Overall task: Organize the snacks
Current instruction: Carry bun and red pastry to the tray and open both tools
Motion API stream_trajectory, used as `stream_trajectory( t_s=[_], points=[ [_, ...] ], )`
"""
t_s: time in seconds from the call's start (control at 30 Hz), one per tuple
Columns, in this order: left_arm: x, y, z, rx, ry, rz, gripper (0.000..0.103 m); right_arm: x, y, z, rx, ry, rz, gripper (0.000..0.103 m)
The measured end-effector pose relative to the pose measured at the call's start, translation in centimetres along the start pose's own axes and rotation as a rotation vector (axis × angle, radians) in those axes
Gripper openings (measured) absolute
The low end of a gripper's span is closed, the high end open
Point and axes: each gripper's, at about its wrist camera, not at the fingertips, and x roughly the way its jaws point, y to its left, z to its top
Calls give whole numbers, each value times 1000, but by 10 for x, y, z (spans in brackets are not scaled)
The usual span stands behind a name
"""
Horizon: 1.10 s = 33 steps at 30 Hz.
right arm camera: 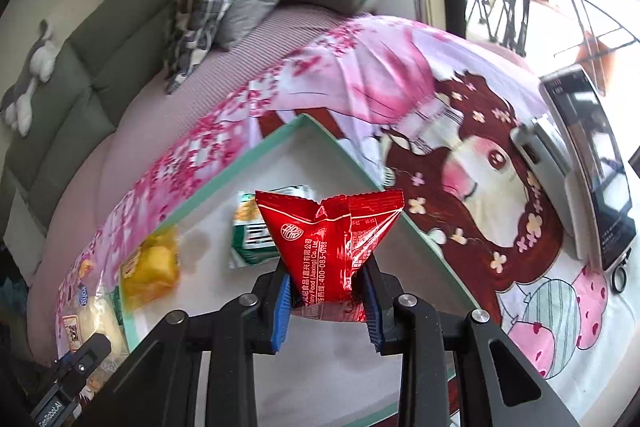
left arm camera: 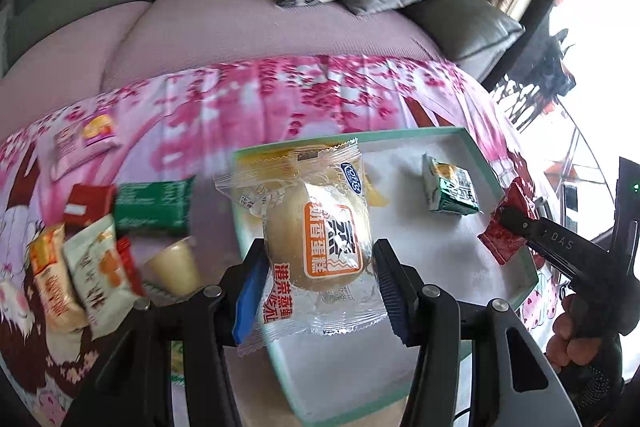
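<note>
Where tray (left arm camera: 480, 147) sits, loose snacks (left arm camera: 100, 259) alongside

- Under my work is a bed (left arm camera: 248, 27) with a pale pink cover, and a pink printed sheet (left arm camera: 280, 95) is spread across it.
- On the sheet sits a shallow tray (left arm camera: 496, 179) with a teal rim — white inside.
- To its left lie loose snacks — a green packet (left arm camera: 154, 205), a red packet (left arm camera: 86, 207), a pudding cup (left arm camera: 176, 267).
- A phone (right arm camera: 592, 163) lies at the sheet's right edge.
</note>
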Motion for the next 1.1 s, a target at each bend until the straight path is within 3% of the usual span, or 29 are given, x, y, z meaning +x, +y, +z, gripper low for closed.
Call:
stream_trajectory(
  t_s=[0.43, 0.53, 0.57, 0.6, 0.67, 0.8, 1.07, 1.1],
  points=[
    [39, -31, 11, 41, 36, -22, 55, 13, -12, 4, 11, 34, -20, 34],
    [40, -35, 11, 49, 31, -20, 64, 14, -8, 3, -11, 43, -32, 34],
    [39, -35, 10, 51, 30, -14, 74, 14, -7, 2, -10, 47, -31, 36],
    [38, -35, 10, 51, 26, -10, 75, 15, -8, 2, -6, 52, -22, 41],
    [35, -33, 11, 47, 21, -3, 76, 16, -9, 2, -1, 56, -10, 65],
    [27, -23, 11, 6, 14, 32, 79, 16, -7, 2, -21, 52, -17, 71],
    [9, 10, 12, -114, -41, 158, 84, 16, 4, -1, -79, 45, 13, 103],
    [8, 14, 13, -128, -46, 170, 85, 16, 5, -1, -84, 41, 14, 103]
  ],
)
